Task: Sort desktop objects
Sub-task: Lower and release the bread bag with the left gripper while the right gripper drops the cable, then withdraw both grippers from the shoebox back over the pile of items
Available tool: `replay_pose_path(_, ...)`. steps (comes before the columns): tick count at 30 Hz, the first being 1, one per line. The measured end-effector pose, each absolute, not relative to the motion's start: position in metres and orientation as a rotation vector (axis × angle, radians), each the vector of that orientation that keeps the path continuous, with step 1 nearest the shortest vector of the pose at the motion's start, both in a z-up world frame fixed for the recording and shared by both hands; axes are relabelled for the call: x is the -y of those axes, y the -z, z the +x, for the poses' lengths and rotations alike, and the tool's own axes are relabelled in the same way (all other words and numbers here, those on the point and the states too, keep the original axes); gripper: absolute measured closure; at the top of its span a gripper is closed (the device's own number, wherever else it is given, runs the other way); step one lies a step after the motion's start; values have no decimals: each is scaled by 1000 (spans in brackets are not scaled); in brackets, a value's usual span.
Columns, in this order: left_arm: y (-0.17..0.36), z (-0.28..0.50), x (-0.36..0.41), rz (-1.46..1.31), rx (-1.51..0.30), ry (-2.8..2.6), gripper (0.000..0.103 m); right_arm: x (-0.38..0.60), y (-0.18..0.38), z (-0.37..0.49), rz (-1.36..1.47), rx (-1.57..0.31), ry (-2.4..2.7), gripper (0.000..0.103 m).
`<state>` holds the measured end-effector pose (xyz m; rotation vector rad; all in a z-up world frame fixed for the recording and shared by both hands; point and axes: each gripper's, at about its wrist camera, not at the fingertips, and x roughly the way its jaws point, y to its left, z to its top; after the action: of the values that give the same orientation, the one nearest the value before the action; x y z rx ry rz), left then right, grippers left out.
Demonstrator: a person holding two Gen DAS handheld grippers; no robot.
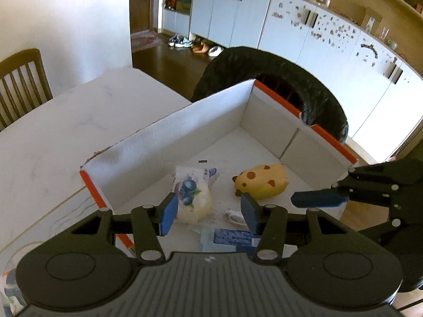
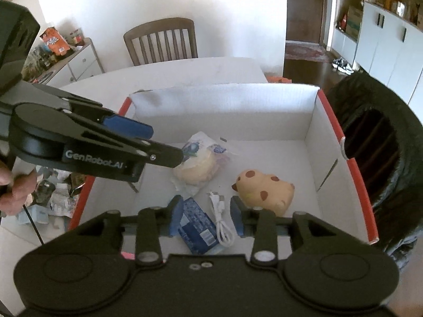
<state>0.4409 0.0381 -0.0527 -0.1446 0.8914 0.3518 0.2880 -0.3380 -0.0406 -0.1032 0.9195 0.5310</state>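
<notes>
My left hand-held gripper [image 1: 208, 212] and right hand-held gripper [image 2: 206, 215] both released, empty, above white box [image 2: 224, 111] holding wrapped bun [image 2: 195, 169], spotted yellow toy [image 2: 267, 190], blue packet [image 2: 197, 227], white cable [image 2: 222, 222]

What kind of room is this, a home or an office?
Most likely a home, in a dining or living area: a wooden dining chair stands at the white table, shoes lie on the floor by white cabinets, and shelves above hold household items.
</notes>
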Motion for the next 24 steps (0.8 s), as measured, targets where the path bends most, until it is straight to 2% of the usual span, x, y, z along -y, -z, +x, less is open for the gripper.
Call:
replay_pose_path(5, 45, 427, -23, -102, -848, -337, 52, 336, 35, 282, -65, -896, -534, 48)
replay_pose_path(7, 42, 423, -20, -96, -832, -336, 52, 335, 33, 278, -58, -888, -529, 47)
replay_pose_path(11, 36, 411, -17, -97, -806, -323, 52, 331, 30, 268, -64, -869, -524, 39)
replay_pose_path(16, 30, 394, -15, -108, -782, -316, 52, 326, 30, 258, -49, -863, -512, 36)
replay_pose_path(24, 23, 366, -19, -143, -744, -315, 51, 317, 28, 239, -5, -840, -497, 23)
